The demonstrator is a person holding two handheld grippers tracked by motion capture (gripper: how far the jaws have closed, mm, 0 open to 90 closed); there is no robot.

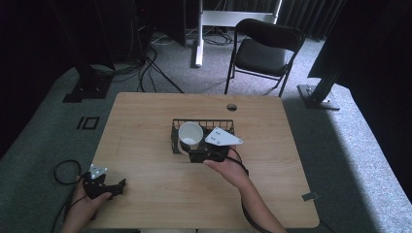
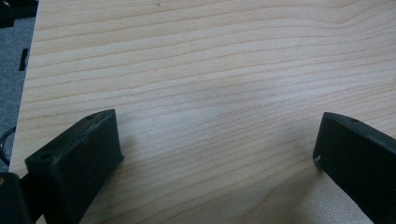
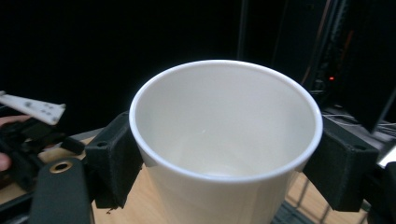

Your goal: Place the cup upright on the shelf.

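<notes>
At the table's (image 1: 145, 145) near-left corner, the left claw (image 1: 114, 187) rests with jaws spread wide, holding nothing. Near the table's middle, the right claw (image 3: 224, 158) grips a white cup (image 1: 190, 134) over the wire basket (image 1: 204, 123).

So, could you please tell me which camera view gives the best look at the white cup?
The right gripper view: the white cup sits close up between the right tool's jaws, its rim and empty inside plain. The high view shows the cup small, at the wire basket. The left gripper view looks at bare table.
</notes>
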